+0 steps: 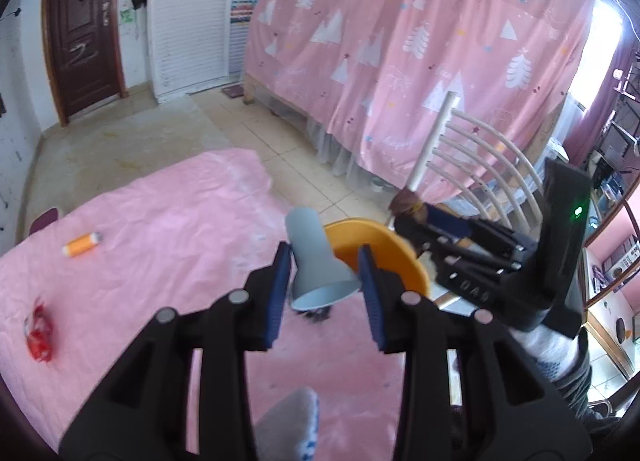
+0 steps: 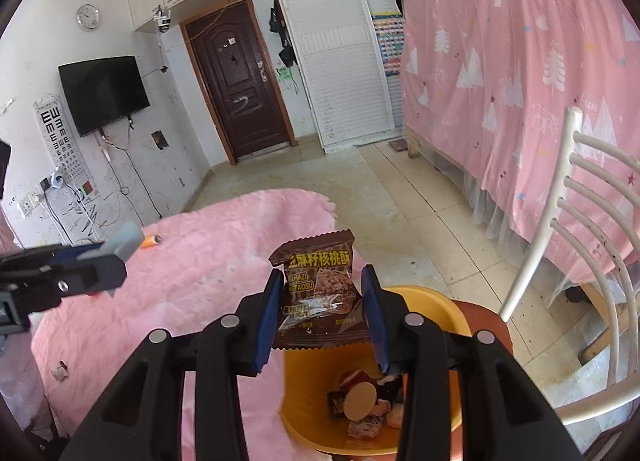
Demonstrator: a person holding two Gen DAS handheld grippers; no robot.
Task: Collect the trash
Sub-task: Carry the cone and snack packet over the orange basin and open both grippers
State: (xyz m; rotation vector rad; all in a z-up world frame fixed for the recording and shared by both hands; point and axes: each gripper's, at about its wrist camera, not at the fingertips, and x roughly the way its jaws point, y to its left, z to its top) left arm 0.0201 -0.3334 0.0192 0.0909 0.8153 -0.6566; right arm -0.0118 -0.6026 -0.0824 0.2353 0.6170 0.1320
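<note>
My left gripper (image 1: 324,281) is shut on a grey paper cup (image 1: 316,265), held above the pink table cover next to the orange bin (image 1: 404,261). My right gripper (image 2: 320,301) is shut on a brown snack wrapper (image 2: 318,289) and holds it above the orange bin (image 2: 304,401), which holds several wrappers and a round lid (image 2: 360,401). The right gripper body (image 1: 480,253) shows in the left wrist view beyond the bin. The left gripper with the cup (image 2: 124,241) shows at the left of the right wrist view.
An orange tube (image 1: 82,245) and a red crumpled wrapper (image 1: 39,335) lie on the pink cover (image 1: 160,241). A small white scrap (image 2: 60,371) lies at its left. A white chair (image 2: 572,229) stands right of the bin. A pink curtain (image 1: 420,53) hangs behind.
</note>
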